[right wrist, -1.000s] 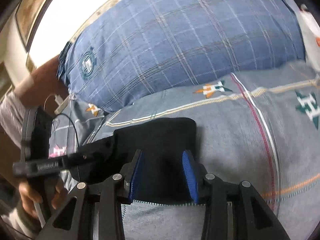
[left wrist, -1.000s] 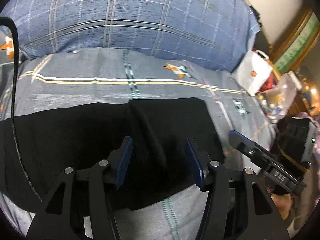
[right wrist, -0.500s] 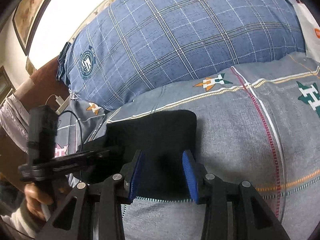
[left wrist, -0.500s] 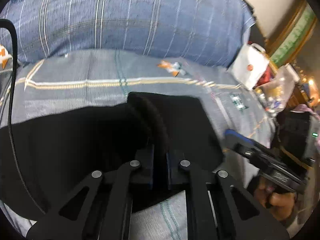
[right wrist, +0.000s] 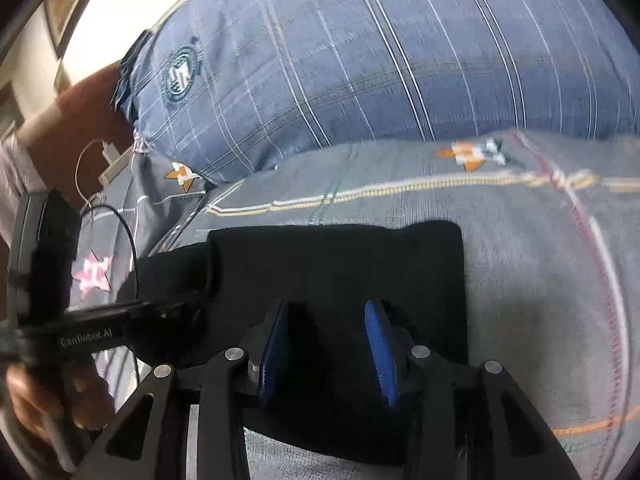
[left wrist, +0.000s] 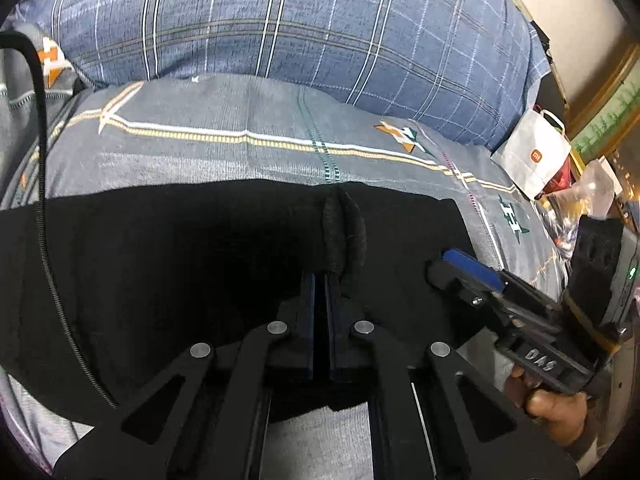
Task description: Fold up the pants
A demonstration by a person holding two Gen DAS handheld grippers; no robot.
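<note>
Pinching a ridge of pants [left wrist: 200,280], left tongs [left wrist: 320,280] clamp.

Your right tongs [right wrist: 326,344]: blue pads standing apart over the cloth, not pressing on it.
Pants [right wrist: 340,264]: black, lying flat on the bed, their right edge straight and a thicker fold at the left.
Your left tongs [right wrist: 188,300]: at the left, reaching in to the folded edge; you cannot tell the grip from here.
Your left hand [right wrist: 48,396]: wrapped around that handle, low left.
Bed cover [right wrist: 520,248]: grey with stripes and star marks.
Pillow [right wrist: 360,60]: blue plaid, behind the pants.
Cable [right wrist: 124,232]: thin, black, looping at the left.
</note>
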